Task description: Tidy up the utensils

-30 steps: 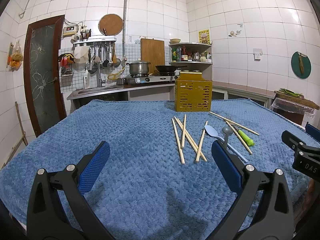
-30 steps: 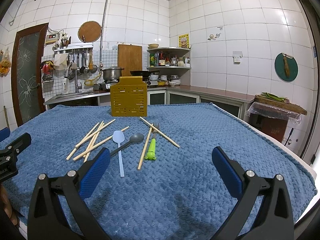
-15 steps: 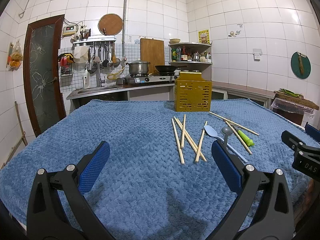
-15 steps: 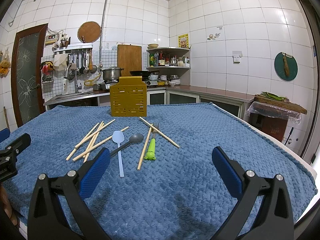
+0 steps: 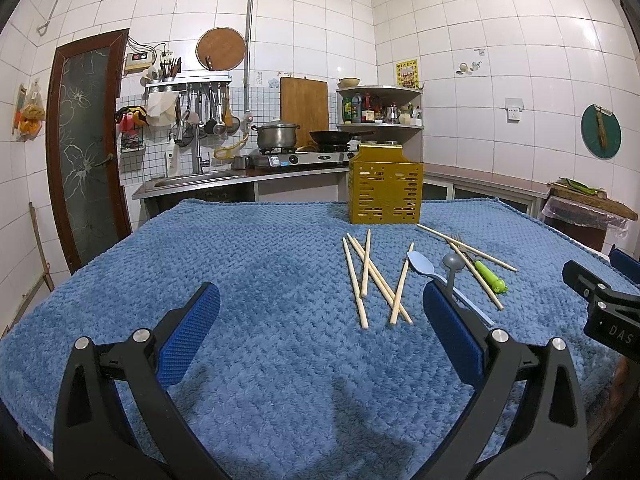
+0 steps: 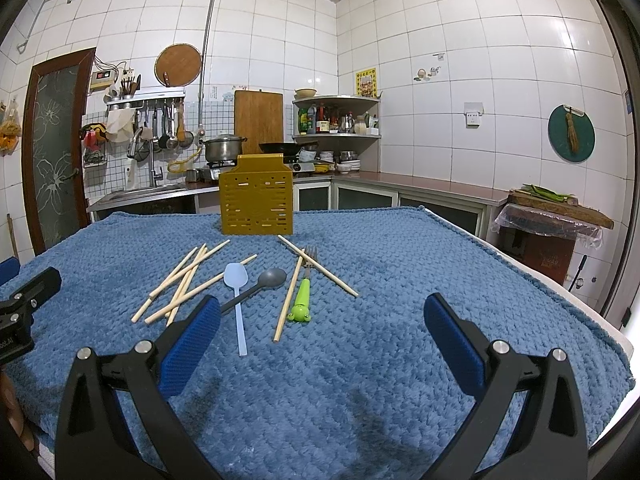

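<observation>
Table covered by blue textured fleece blanket (image 6: 400, 280), covering whole top.

Yellow perforated plastic utensil holder (image 6: 256, 201) upright at far side.

Nearer, utensils lie flat on blanket: loose crossed cluster of pale wooden chopsticks (image 6: 184, 280) at left; light-blue plastic spoon (image 6: 238, 300), bowl toward holder; dark grey spoon (image 6: 264, 282), handle passing under blue one; metal fork with green frog-shaped handle (image 6: 303, 298); single chopstick (image 6: 289, 300) just beside fork; two more chopsticks (image 6: 320, 270) crossing fork tines diagonally.
</observation>
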Motion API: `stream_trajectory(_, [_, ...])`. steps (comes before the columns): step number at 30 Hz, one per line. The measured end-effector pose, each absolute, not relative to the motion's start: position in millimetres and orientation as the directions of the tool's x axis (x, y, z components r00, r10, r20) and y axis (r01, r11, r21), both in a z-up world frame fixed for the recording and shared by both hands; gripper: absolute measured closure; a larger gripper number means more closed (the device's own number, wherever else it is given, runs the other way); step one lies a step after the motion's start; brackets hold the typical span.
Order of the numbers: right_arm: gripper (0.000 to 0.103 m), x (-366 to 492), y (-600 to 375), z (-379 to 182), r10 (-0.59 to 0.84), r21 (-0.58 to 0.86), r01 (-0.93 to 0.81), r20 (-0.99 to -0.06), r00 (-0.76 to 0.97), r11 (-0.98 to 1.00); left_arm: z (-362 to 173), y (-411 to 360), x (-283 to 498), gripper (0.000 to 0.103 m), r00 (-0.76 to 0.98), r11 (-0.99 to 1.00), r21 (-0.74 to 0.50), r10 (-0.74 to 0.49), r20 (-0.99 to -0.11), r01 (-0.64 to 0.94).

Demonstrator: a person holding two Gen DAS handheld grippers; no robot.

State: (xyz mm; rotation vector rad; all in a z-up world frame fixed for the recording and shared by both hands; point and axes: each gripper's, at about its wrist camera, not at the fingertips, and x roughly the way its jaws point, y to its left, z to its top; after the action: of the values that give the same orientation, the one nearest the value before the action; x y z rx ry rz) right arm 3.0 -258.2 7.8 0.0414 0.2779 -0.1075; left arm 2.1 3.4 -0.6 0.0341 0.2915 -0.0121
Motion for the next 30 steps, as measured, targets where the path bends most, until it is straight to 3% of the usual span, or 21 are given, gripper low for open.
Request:
stream_trajectory(21, [0.004, 2, -259, 9, -0.095, 0.031, 0.108, -0.275, 0.957, 0.994, 1, 1, 2, 0.005, 0.956, 0.999, 0.025, -0.014, -0.294, 0.023])
stream_trajectory(30, [0.004, 11, -258, 18, -0.021, 0.046, 0.036, -0.284, 0.959, 0.998, 21, 1, 14, 0.005, 0.945, 1.000, 0.006, -0.002, -0.327, 0.004])
